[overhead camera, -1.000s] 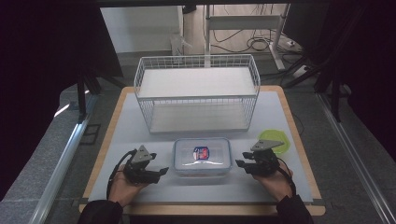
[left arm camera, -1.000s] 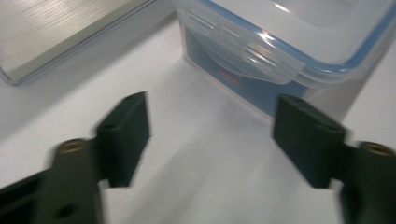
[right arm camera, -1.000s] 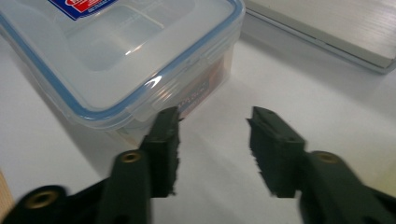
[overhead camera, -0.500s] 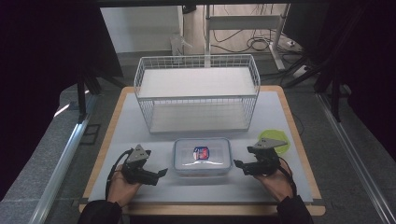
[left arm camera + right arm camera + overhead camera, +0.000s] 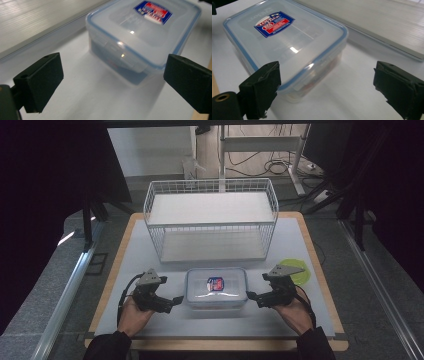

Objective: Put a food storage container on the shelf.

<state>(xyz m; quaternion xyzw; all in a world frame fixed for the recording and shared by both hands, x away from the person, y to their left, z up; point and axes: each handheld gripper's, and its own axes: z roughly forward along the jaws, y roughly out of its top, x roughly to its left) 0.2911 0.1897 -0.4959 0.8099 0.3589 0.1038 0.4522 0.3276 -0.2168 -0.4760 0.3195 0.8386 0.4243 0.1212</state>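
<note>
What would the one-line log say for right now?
left gripper: jaws open, just widened, beside box | right gripper: jaws open, just widened, beside box | box: lid on, on table, untouched | wire basket: behind box

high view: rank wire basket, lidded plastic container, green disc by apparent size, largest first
1. Wire basket, by far the largest, spanning the back of the white mat.
2. Lidded plastic container, clearly smaller, between the two open grippers.
3. Green disc, smallest as seen; the right gripper covers part of it, so its full extent is unsure.
</note>
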